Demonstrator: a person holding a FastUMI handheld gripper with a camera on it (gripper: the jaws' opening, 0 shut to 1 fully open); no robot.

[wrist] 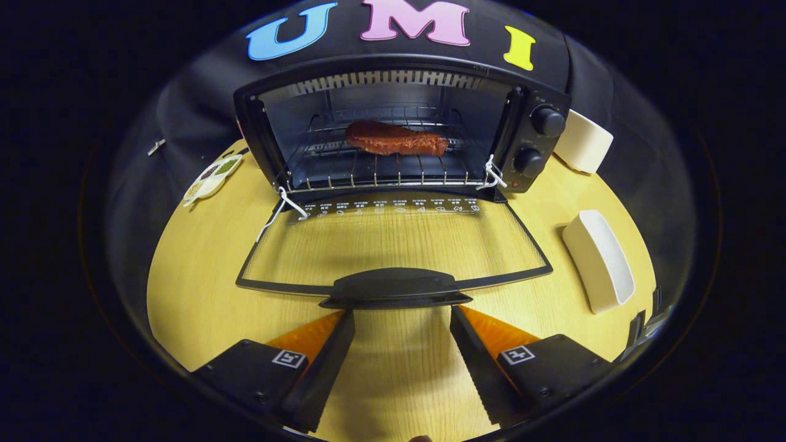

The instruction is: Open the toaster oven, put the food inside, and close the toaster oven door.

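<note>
A black toaster oven (528, 116) stands at the back of the wooden table, its glass door (393, 245) folded down flat toward me. On the wire rack (381, 172) inside lies a brown piece of meat (396, 139). The door's black handle (393, 287) sits just ahead of my fingertips. My gripper (402, 314) is open, its two fingers spread wide just below the handle, with nothing between them but bare table.
A long white dish (599, 261) lies right of the door. A white container (583, 141) stands beside the oven's knobs. A small plate with greens (212, 177) sits left of the oven. White strings (288, 205) hang at the door hinges.
</note>
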